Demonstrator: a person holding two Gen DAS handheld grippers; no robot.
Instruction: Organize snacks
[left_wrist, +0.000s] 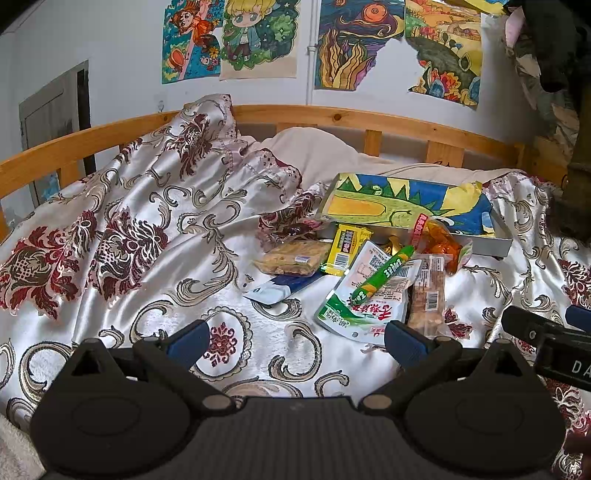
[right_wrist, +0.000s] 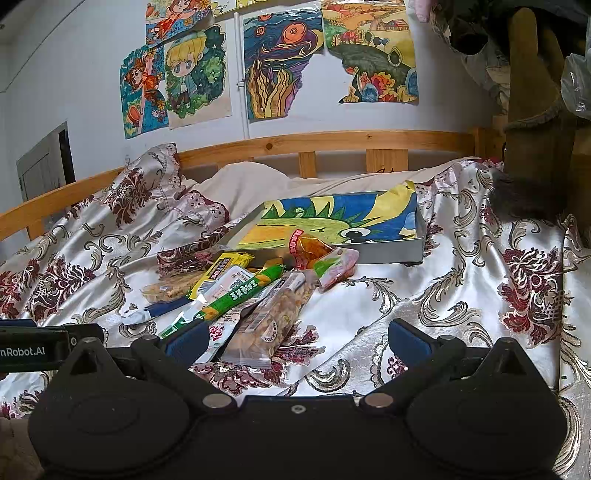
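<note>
**Loose pile on slick satin, both tools empty**

Both tools hang low over the bed with their jaws spread wide and nothing between them. The left tool (left_wrist: 295, 341) has only bare bedspread (left_wrist: 155, 258) in its gap; the edge of the white-and-green pouch (left_wrist: 364, 295) lies just off its right finger. The right tool (right_wrist: 295, 341) sits close to the front of the heap, its left finger right against the clear bag of nut brittle (right_wrist: 273, 317), the rest of its gap over plain cloth.

Just ahead of the tools the snacks overlap one another. The green sausage stick (right_wrist: 240, 293) lies across the white-and-green pouch, so I judge a grab at either could drag or roll the other; being round, the stick looks apt to roll off on that glossy fabric. The flat pouches lie flush on soft bedding, and a finger pushing down may simply sink and bunch the cloth, pinching bedspread with the packet.

A little further on lie the yellow packet (left_wrist: 347, 243) and the crumbly bar in clear wrap (left_wrist: 291, 258), both part-buried by neighbours. The brittle and that bar could crack under a hard squeeze.

Beyond them the orange snack bag (right_wrist: 314, 251) leans on the front wall of the shallow grey box (right_wrist: 388, 251), which has a bright drawing lying in it. The box rests on rumpled bedding, so dropped packets or a nudge at its rim might tip or slide it. The tools are also near each other and could collide if both reach for the pile.
</note>
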